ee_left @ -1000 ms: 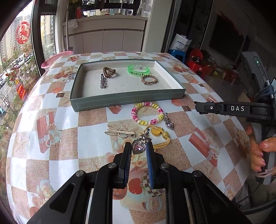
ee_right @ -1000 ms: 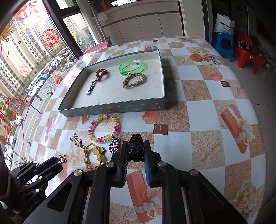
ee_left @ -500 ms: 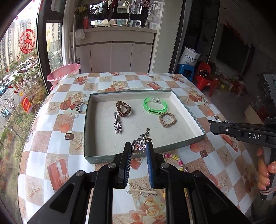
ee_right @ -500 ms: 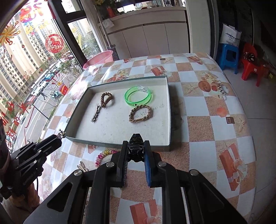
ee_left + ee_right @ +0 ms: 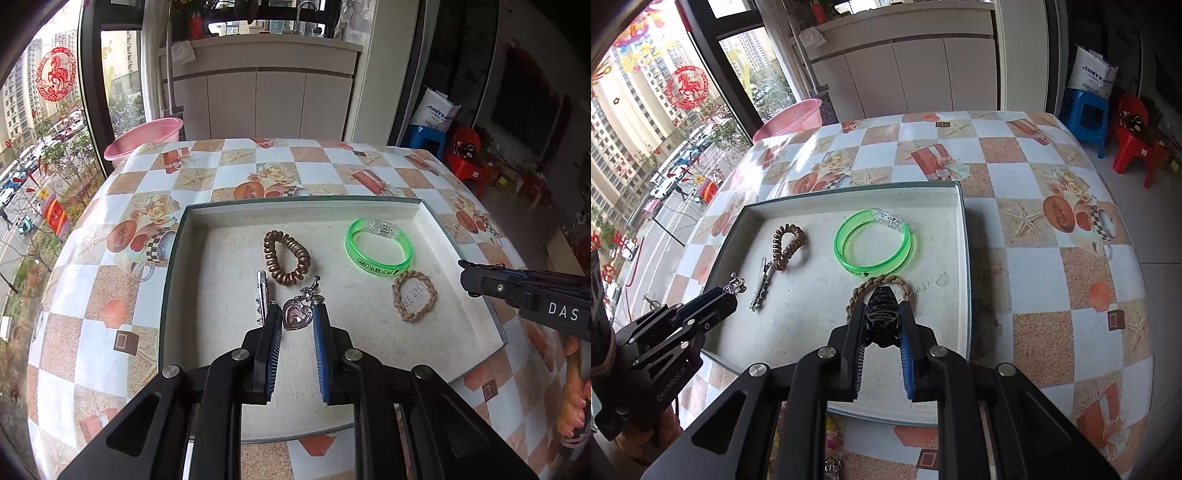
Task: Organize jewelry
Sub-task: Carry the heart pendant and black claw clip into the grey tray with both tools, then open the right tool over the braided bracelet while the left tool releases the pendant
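Since a second ago I've carried both grippers from the loose pieces to over the tray (image 5: 173,280). My left gripper (image 5: 297,320) is clamped on the heart pendant (image 5: 296,314), my right gripper (image 5: 882,314) on the black claw clip (image 5: 882,314), above the braided ring (image 5: 857,295). Both hang over bare tray floor, straight below the fingertips; the right gripper's side reads "DAS", the green bangle's (image 5: 380,247) lettering is unreadable.

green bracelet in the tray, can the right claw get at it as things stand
Probably not yet. The path looks free: the green bracelet lies uncovered in the tray, just beyond the braided bracelet. But the right claw is shut on a black hair claw clip, so it would have to drop that first.
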